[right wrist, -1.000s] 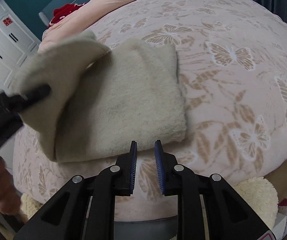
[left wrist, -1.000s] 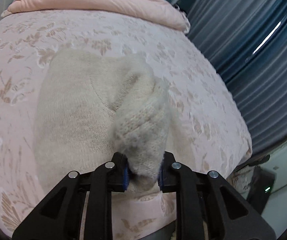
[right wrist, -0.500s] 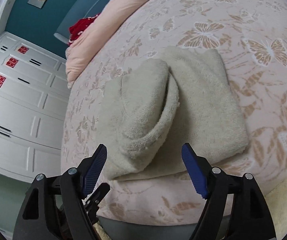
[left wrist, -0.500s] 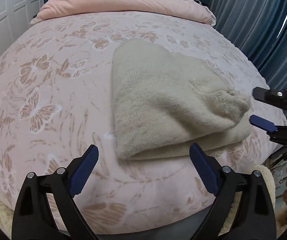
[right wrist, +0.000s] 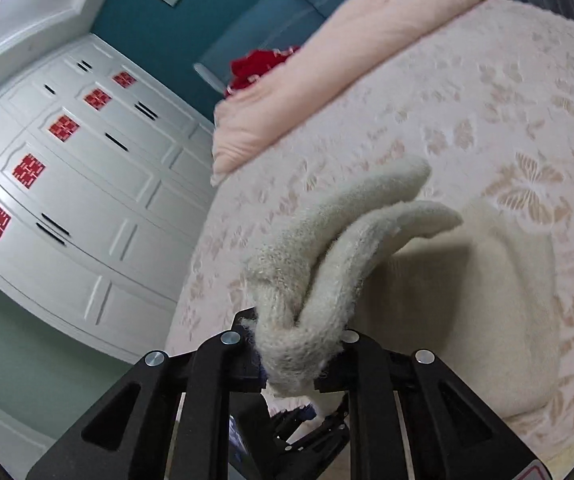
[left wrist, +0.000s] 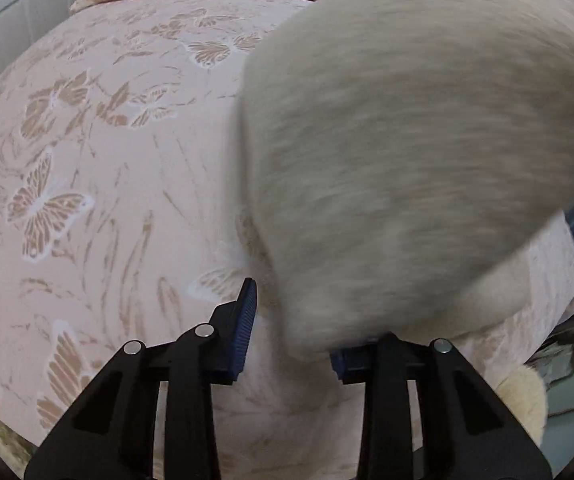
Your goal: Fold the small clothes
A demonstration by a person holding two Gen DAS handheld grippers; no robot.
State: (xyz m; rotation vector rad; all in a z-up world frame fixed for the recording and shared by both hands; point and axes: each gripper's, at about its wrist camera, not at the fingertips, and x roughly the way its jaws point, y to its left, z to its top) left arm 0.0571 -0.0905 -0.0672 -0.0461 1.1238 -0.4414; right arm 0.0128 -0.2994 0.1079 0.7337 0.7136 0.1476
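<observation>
Sweater: a cream knitted sweater (right wrist: 327,264), partly lifted off the bed; a bunched edge of it is raised at the near side, while the rest (left wrist: 407,140) lies spread on the bedspread. In the left wrist view it is blurred and fills the right half.
Right claw: the right claw (right wrist: 295,354) is clamped on the bunched knit edge, which bulges out between its fingers.
Left claw: the left claw (left wrist: 293,330) stands part-way open, its left blue pad (left wrist: 245,328) bare; the sweater's lower edge covers the right pad, and I cannot tell whether anything is pinched.
Bed: a pink bedspread (left wrist: 99,184) with brown butterflies carries the sweater.
Far end: a folded pink quilt (right wrist: 327,76) lies across the far end of the bed, with a red item (right wrist: 255,66) behind it.
Left of bed: white wardrobe doors (right wrist: 79,184) with red squares.
</observation>
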